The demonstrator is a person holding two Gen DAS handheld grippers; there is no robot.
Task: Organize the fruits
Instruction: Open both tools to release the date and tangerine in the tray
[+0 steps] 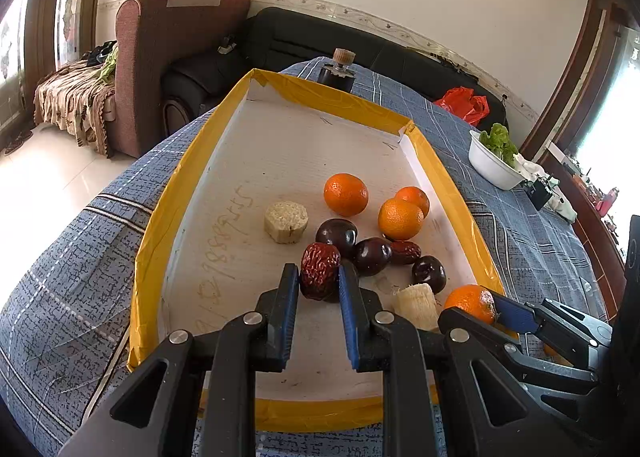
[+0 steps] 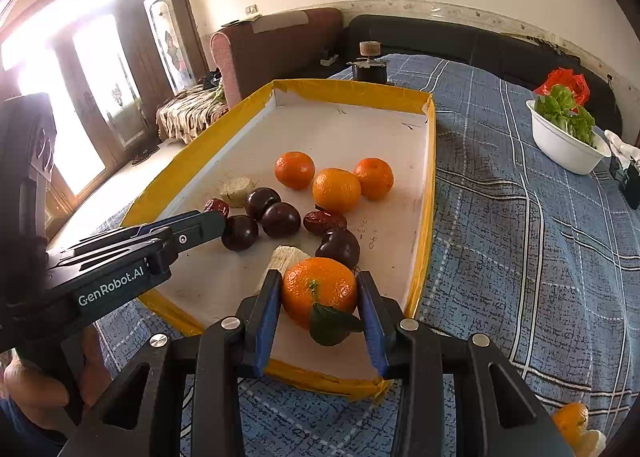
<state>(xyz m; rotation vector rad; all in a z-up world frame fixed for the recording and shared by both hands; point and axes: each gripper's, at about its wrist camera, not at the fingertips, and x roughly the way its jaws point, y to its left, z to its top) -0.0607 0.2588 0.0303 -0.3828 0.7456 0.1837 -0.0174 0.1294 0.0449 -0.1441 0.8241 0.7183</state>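
Each gripper is of black plastic, with two flat fingers lined with ribbed blue pads and round silver screws at the joints. Triangular holes are cut in the arms at 6 o'clock. The left gripper carries white lettering "GenRobot.AI" on its side.

We are seeing a tray lying on the counter, with the fruits grouped in its near right part. Three oranges are sitting in a row behind the plums and a date. The left gripper is closing on another date at the left of the group, and the right gripper is holding a fourth orange at the tray's near right corner. A bowl is standing on the counter, well apart to the right.
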